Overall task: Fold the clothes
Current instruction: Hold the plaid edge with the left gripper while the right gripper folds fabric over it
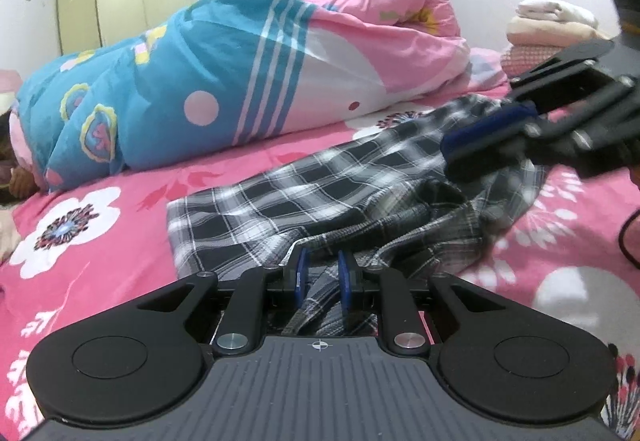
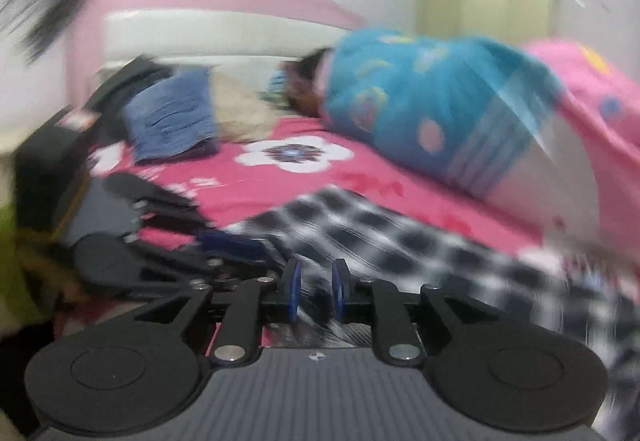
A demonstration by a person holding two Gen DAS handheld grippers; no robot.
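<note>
A black-and-white plaid garment [image 1: 304,193] lies crumpled on the pink flowered bed sheet [image 1: 100,261]. At the near edge of the garment, my left gripper [image 1: 322,273] is shut on a bunched fold that runs between its blue pads. My right gripper [image 1: 480,137] comes in from the right of the left wrist view, its blue pads pressed together on the garment's far right part, which rises toward it. The right wrist view is blurred. There the right gripper [image 2: 317,287] has plaid cloth [image 2: 400,241] between its pads, and the left gripper [image 2: 232,245] lies low at the left.
A rolled blue and pink quilt [image 1: 208,81] runs along the far side of the bed, with a person's head [image 2: 304,89] at its end. Folded jeans [image 2: 172,121] lie near the headboard [image 2: 200,37]. Folded towels [image 1: 552,25] are stacked at the far right. A pale wardrobe [image 1: 120,5] stands behind.
</note>
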